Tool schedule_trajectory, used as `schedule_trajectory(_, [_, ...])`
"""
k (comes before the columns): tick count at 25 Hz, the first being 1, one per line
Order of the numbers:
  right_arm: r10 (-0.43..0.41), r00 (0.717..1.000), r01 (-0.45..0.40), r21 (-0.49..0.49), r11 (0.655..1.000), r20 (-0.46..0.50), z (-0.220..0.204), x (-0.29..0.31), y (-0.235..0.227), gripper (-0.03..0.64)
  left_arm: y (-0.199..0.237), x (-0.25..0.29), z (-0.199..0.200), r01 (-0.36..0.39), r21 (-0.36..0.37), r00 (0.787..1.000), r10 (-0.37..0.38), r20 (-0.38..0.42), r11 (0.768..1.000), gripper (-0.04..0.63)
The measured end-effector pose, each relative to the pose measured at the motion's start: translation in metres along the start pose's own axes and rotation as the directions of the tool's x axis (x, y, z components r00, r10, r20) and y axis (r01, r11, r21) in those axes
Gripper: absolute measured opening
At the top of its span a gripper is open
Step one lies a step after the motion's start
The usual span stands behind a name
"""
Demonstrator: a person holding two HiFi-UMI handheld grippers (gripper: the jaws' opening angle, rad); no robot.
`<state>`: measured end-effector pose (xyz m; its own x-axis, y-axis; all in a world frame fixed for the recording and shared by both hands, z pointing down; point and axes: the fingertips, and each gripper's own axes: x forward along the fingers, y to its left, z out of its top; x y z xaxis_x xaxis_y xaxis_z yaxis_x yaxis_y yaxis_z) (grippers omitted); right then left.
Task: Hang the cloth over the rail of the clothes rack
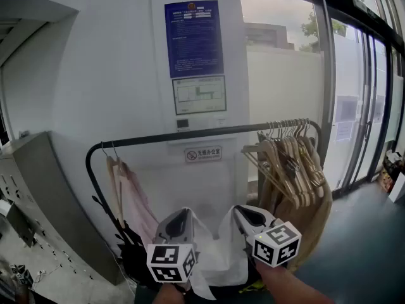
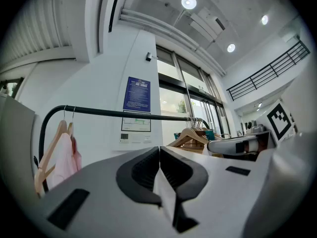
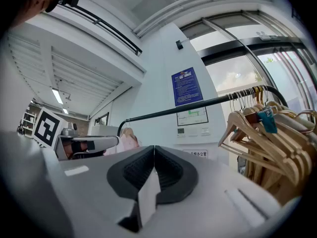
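Observation:
A white cloth (image 1: 218, 255) is stretched between my two grippers, low in the head view and below the black rail (image 1: 190, 134) of the clothes rack. My left gripper (image 1: 183, 213) is shut on the cloth's left edge, and a white strip (image 2: 166, 192) shows pinched between its jaws. My right gripper (image 1: 240, 210) is shut on the right edge, with a white fold (image 3: 148, 197) sticking out of its closed jaws. Both grippers point up towards the rail (image 2: 124, 114), which runs across above them (image 3: 198, 105).
A pink garment (image 1: 130, 198) hangs on a hanger at the rail's left end. Several wooden hangers (image 1: 291, 163) crowd the right end. The rail's middle is bare. A white wall with a blue notice (image 1: 193, 38) stands behind, a grey cabinet (image 1: 44, 189) to the left, and glass doors (image 1: 361, 106) to the right.

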<state>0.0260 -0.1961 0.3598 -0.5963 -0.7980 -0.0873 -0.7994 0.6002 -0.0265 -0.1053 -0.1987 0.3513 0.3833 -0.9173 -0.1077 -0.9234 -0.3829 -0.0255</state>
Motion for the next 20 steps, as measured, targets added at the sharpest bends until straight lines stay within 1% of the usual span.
schedule_trajectory(14, [0.005,1.000,-0.005,0.012,1.000,-0.004,-0.006,-0.001,-0.005,0.008,-0.004,0.005,-0.003,0.013,-0.013,1.000,-0.013,-0.002,1.000,0.011])
schedule_trajectory(17, [0.015,1.000,-0.015,0.001,1.000,-0.002,-0.003,-0.001,-0.007,0.008,-0.005,0.009,0.000,0.012,-0.003,1.000,-0.013,-0.007,1.000,0.011])
schedule_trajectory(20, [0.026,1.000,-0.026,-0.024,0.999,0.002,0.010,0.002,-0.013,0.008,-0.003,0.017,0.012,-0.001,0.027,1.000,0.001,-0.003,1.000,0.011])
